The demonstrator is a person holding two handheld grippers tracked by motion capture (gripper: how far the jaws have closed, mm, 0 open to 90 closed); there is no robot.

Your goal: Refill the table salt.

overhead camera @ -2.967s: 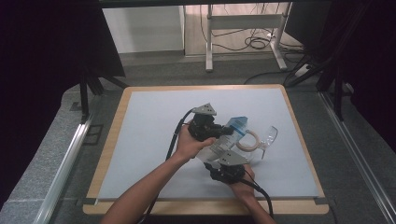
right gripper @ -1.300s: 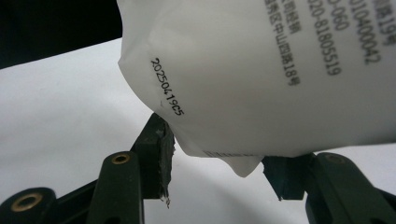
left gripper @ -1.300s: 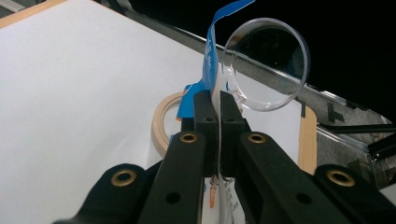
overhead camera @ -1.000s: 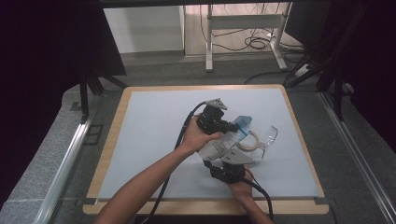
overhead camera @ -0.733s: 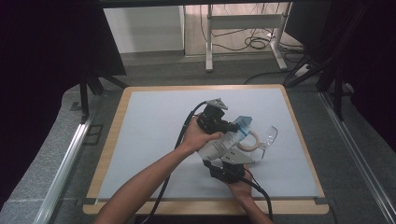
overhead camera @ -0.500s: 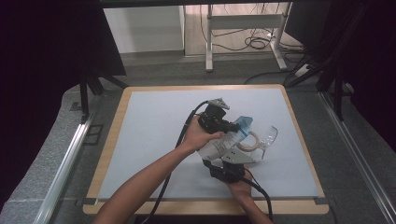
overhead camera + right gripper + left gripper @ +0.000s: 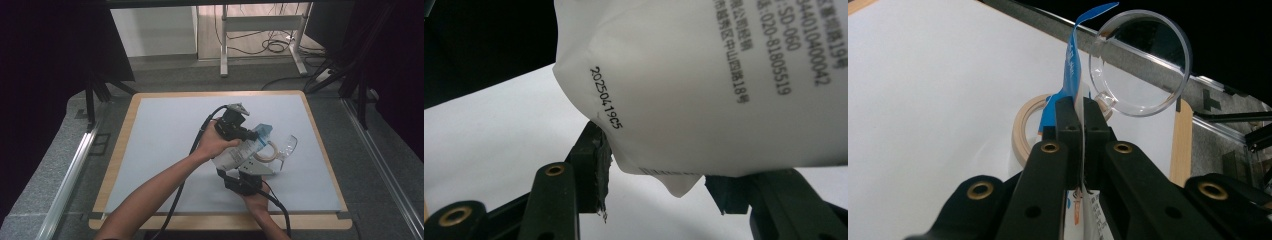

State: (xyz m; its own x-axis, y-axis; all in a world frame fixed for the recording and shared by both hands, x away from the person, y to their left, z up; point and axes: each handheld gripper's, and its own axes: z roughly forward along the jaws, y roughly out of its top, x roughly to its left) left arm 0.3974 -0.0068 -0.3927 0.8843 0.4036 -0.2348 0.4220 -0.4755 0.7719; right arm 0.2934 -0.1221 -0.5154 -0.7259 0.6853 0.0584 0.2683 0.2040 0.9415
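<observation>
Pouch [image 7: 240,151] between both tongs

The white pouch [image 7: 724,85] carries black print in the right gripper view. A stamped code, "20250419C5", runs slantwise near its lower fold at about 8 o'clock of the frame. Toward 1 o'clock stand rotated lines: "SD-060", "020-81805519", part of a number ending "4401040004 2", and Chinese characters ending "19号" and "18号". Print on the pouch's blue top edge [image 7: 1071,75] in the left gripper view is too blurred to read.
</observation>
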